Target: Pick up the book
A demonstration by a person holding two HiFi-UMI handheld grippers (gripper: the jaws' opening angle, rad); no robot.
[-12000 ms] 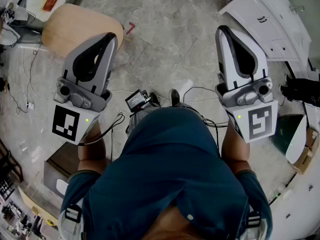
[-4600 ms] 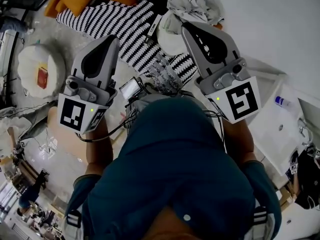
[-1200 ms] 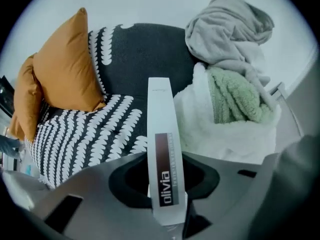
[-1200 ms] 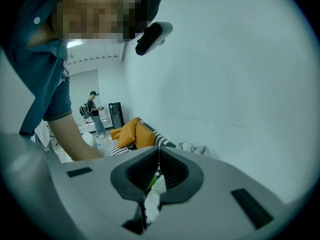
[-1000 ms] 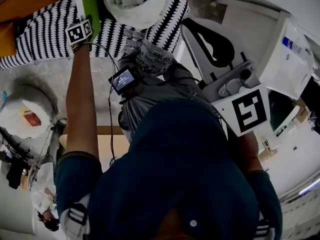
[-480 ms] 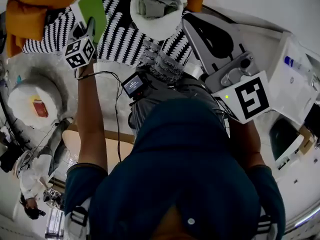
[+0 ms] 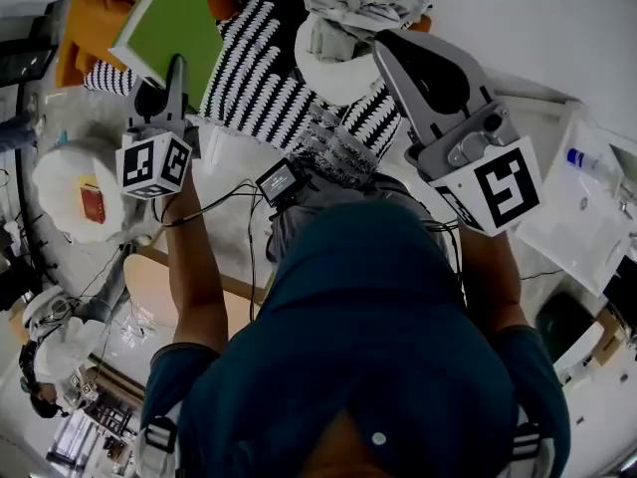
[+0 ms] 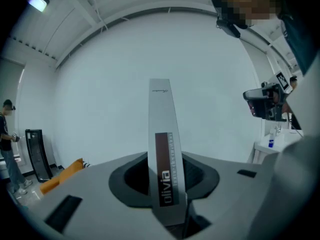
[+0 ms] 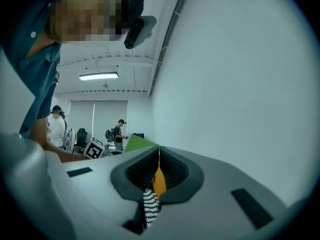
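Observation:
The book (image 7: 174,23) has a green cover and a grey spine. My left gripper (image 7: 175,68) is shut on its lower edge and holds it up in the air, above a black-and-white striped blanket (image 7: 264,78). In the left gripper view the book's spine (image 8: 162,149) stands upright between the jaws, against a white wall. My right gripper (image 7: 400,46) hovers over the blanket's right end with its jaws together and nothing in them. In the right gripper view a corner of the green cover (image 9: 136,144) shows past the jaws of the right gripper (image 9: 156,160).
An orange cushion (image 7: 85,18) lies left of the blanket, and a pile of pale cloth (image 7: 348,13) lies on it at the top. On the floor at left, a white round seat (image 7: 65,192) carries a red object. A white cabinet (image 7: 587,217) is at right. People stand far off (image 9: 119,129).
My left gripper has lifted the green book up off the striped blanket and tipped it toward level. My right gripper has risen a little, still shut.

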